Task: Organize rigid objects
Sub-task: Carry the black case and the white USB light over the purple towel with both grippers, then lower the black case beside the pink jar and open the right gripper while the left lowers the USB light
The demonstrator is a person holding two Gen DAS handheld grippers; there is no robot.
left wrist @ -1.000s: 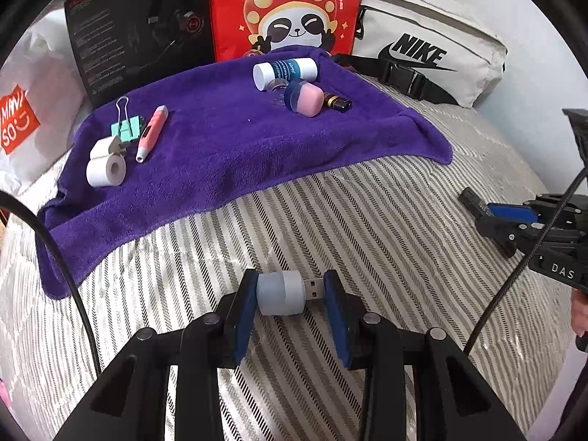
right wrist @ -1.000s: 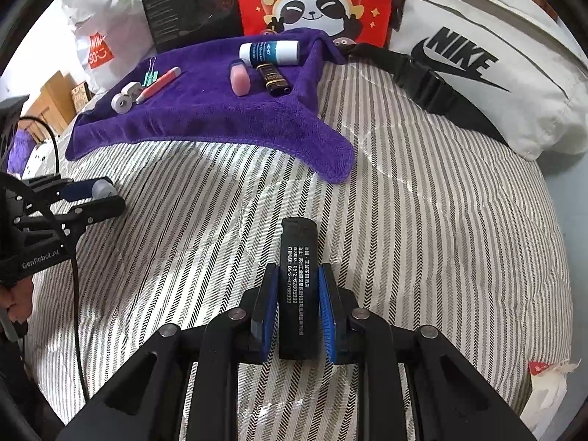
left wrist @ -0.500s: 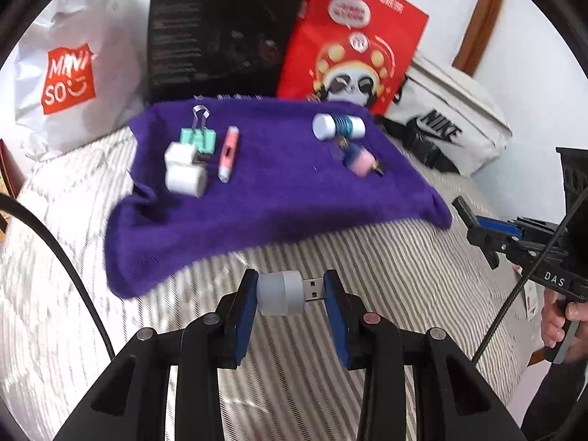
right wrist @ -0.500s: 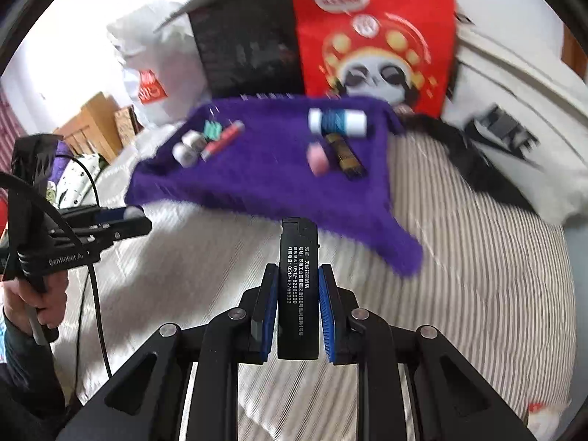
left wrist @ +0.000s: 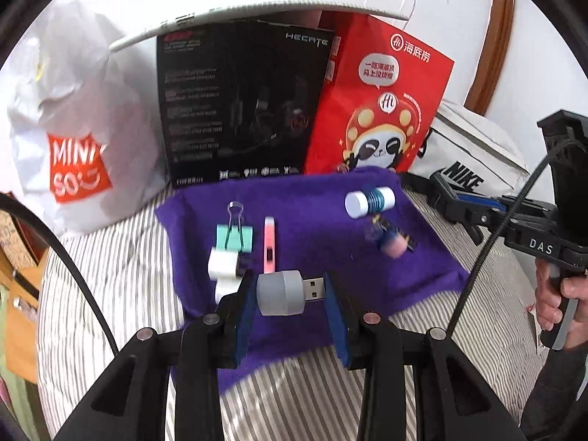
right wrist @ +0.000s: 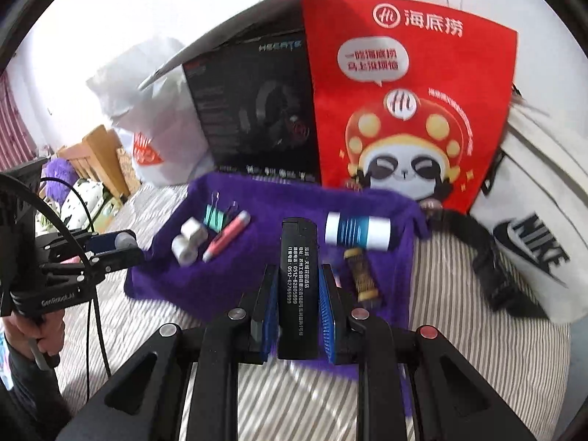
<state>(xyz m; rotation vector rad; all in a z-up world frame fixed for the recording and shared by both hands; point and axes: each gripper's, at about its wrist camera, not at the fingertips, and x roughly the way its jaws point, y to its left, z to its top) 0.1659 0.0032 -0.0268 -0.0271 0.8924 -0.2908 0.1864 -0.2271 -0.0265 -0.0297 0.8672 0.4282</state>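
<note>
A grey USB plug-in light [left wrist: 282, 293] is held crosswise between the jaws of the left gripper [left wrist: 290, 303], its rounded body against the left pad and its metal plug reaching to the right pad. A black lighter [right wrist: 297, 286] is clamped upright between the closed jaws of the right gripper [right wrist: 297, 318], its top standing beyond the tips. Beyond both pairs of jaws a purple towel [left wrist: 323, 228] is spread on the striped bed [left wrist: 121, 279].
</note>
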